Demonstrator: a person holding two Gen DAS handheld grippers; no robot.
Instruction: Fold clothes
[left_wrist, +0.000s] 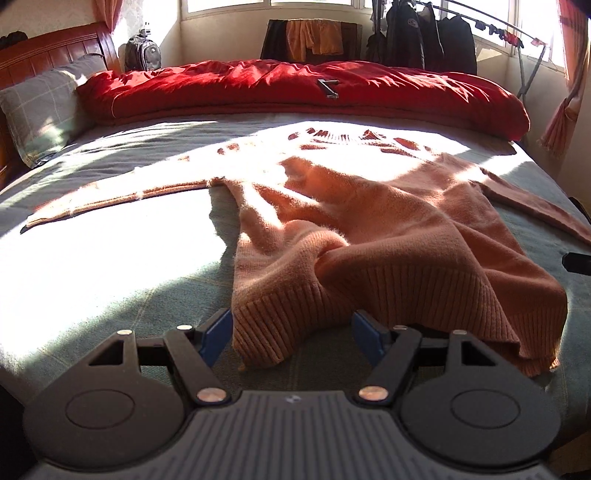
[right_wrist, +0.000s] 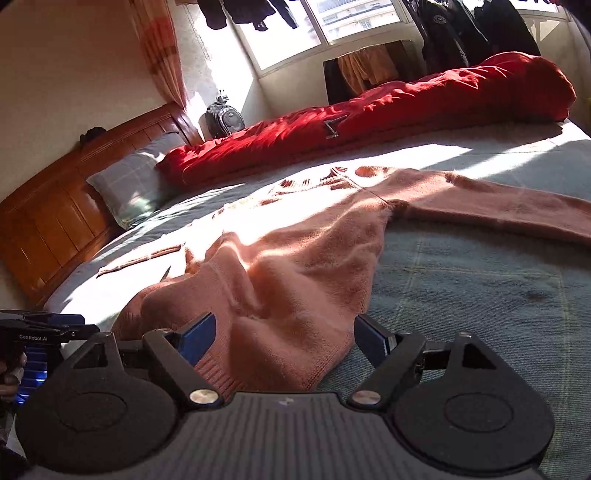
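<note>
2 grippers hung over the near hem of a pink sweater (left_wrist: 369, 221) that lay on the bed (left_wrist: 110, 266), and neither one gripped it. The sweater served as the landmark: its neck pointed toward the red quilt (left_wrist: 295, 88) on the far side, 1 sleeve ran out flat to its left, the other to its right, so the upper part seemed already spread for folding. Its lower body was rumpled, with the ribbed hem bunched and partly turned over at the near edge, which was probably why both tools sat there.

The left gripper (left_wrist: 291, 332) stood released, its blue pads (left_wrist: 216, 336) parted on either side of the hem's left corner; the knit lay between them without being pinched, likely lined up for a grab. The right gripper (right_wrist: 284, 339) was also released, jaws wide over the hem's right part, cloth lying loose beneath and between its pads (right_wrist: 195, 338). From the right wrist view, the left tool showed just left of the sweater's hem.

A pillow (left_wrist: 40, 110) and headboard (left_wrist: 55, 55) lay well left of the sweater. Judged from the lie of the cloth, the hem needed smoothing before any fold
</note>
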